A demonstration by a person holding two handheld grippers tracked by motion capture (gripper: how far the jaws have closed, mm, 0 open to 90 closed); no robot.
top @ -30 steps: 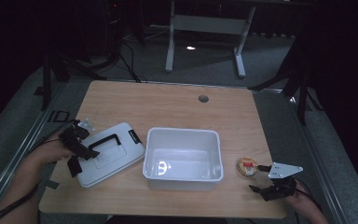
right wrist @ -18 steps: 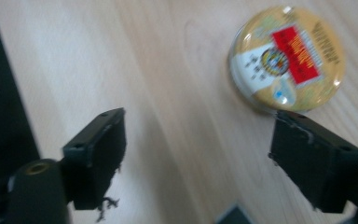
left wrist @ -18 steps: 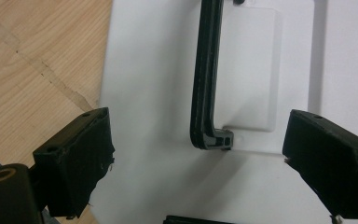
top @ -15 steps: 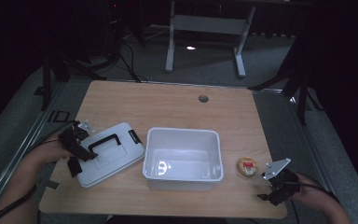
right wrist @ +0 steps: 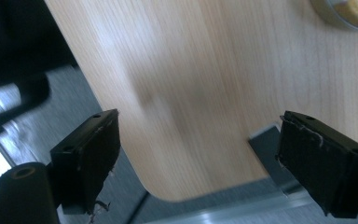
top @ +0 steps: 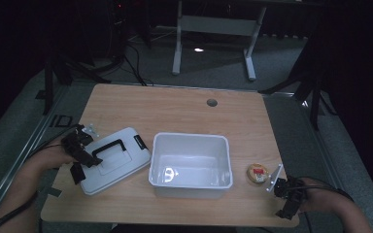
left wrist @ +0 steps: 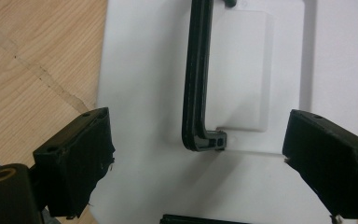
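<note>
White lid [left wrist: 242, 70] between wide-spread left fingers [left wrist: 74, 163]

Both the left gripper [top: 80, 155] and the right gripper [top: 285, 196] are black with blocky, screw-holed jaws; the right carries a grey three-cornered plate; dark cables trail toward 6 o'clock.

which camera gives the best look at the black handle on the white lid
The left gripper view: the black handle runs close up between the open left tool jaws, showing one corner where it meets the white lid. The high view shows the whole handle, but small.
</note>
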